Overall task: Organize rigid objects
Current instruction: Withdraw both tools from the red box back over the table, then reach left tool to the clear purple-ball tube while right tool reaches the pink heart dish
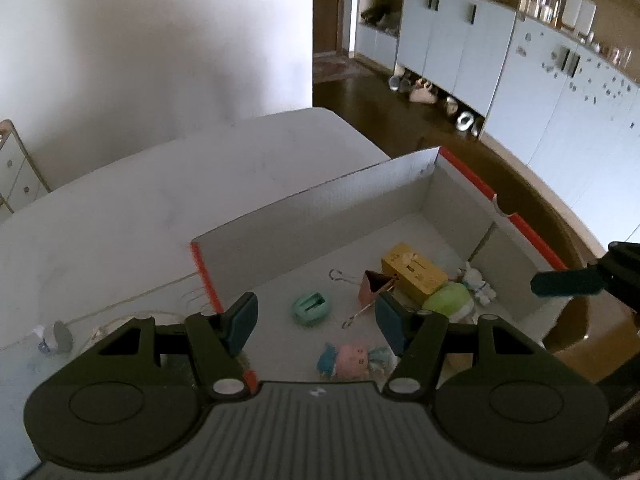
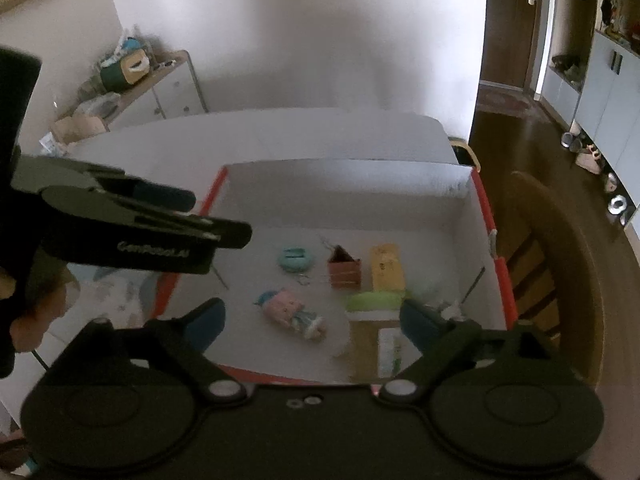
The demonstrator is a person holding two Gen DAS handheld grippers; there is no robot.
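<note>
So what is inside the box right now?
Inside the box: mint case, binder clip, yellow block, doll, green-lidded container. Right fingers cover the corner.

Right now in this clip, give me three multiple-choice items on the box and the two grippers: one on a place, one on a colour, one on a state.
1. Where does the doll lie?
A. inside the box
B. on the floor
C. on the chair

2. What colour is the box's rim?
A. blue
B. red
C. green

3. How do the right gripper's fingers stand?
A. shut on the doll
B. shut on the yellow block
C. open, holding nothing

Answers:
1 A, it lies on the box's white floor.
2 B, the top edges are red.
3 C, the fingers stand wide apart above the box with nothing between the pads.
</note>
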